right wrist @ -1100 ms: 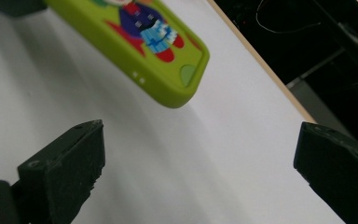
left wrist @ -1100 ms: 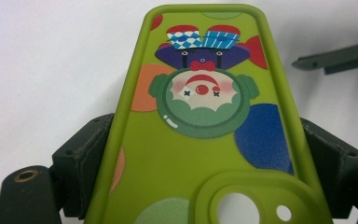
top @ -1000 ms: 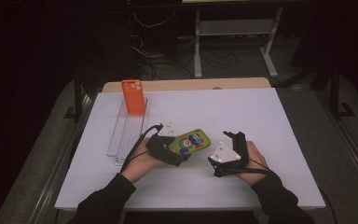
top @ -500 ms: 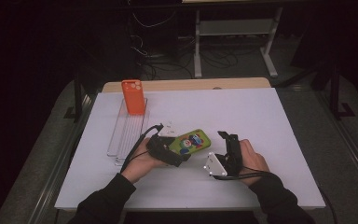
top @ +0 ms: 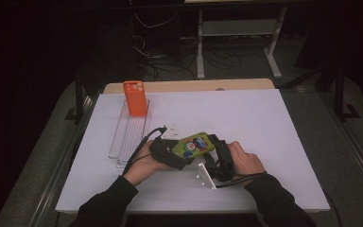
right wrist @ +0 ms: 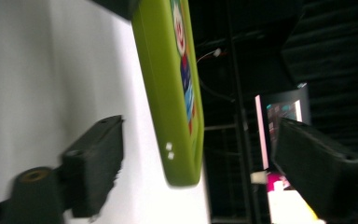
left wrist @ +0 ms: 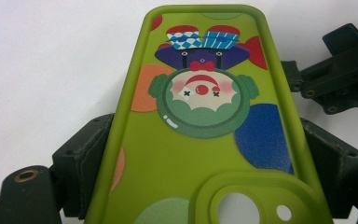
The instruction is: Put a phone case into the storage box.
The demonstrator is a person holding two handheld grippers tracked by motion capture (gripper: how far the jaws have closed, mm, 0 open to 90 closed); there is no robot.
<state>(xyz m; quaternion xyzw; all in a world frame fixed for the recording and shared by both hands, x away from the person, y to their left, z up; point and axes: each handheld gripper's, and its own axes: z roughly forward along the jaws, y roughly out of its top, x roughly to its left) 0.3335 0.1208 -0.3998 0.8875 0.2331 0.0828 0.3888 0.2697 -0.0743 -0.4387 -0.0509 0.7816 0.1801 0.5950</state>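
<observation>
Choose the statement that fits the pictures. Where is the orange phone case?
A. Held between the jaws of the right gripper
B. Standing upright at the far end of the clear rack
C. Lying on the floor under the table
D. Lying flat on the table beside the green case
B: the orange phone case stands upright at the far end of the clear rack, well apart from the green case held by the left gripper.

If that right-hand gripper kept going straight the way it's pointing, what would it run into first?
Most likely the green phone case. Its end already lies between the right gripper's jaws, which have just been closing without yet pressing on it. The left gripper holds its other end.
</observation>
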